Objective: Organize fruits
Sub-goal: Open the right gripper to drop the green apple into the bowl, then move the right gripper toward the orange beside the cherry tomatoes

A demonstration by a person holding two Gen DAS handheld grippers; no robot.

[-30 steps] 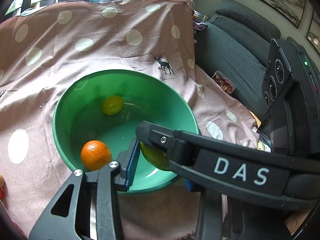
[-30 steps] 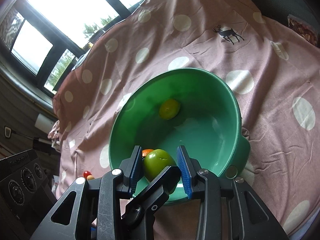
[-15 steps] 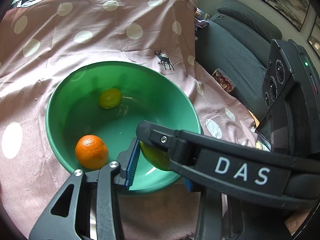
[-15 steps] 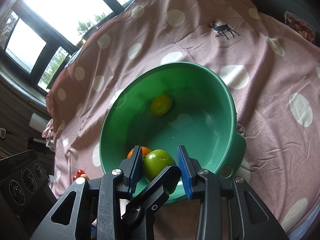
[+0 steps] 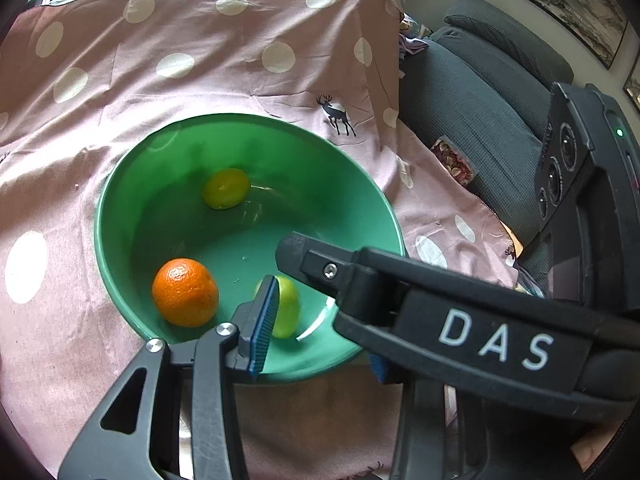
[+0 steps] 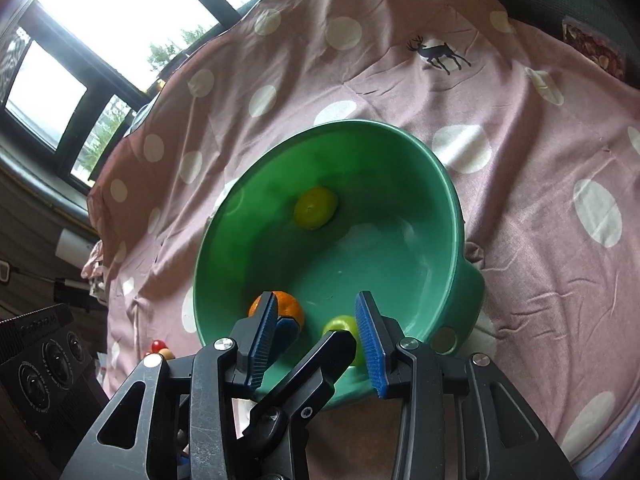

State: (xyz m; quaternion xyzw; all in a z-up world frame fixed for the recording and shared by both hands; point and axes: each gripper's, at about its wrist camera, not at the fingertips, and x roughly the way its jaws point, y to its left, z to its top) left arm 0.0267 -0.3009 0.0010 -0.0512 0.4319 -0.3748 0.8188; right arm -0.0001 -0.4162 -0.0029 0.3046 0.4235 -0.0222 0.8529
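Now both tools hang over the near rim of the green bowl (image 6: 452,200), which sits on the pink dotted cloth (image 5: 224,60) covering the surface. My right tool (image 6: 316,336) has its jaws opening; the green apple (image 6: 340,326) lies low in the bowl, against the near wall, free of the blue pads (image 6: 366,344). My left tool (image 5: 316,328) is opening too, nothing pinched. Orange (image 5: 185,292) rests inside the bowl, beside the apple. Yellow-green lemon (image 5: 226,188) lies at the bowl's far side.
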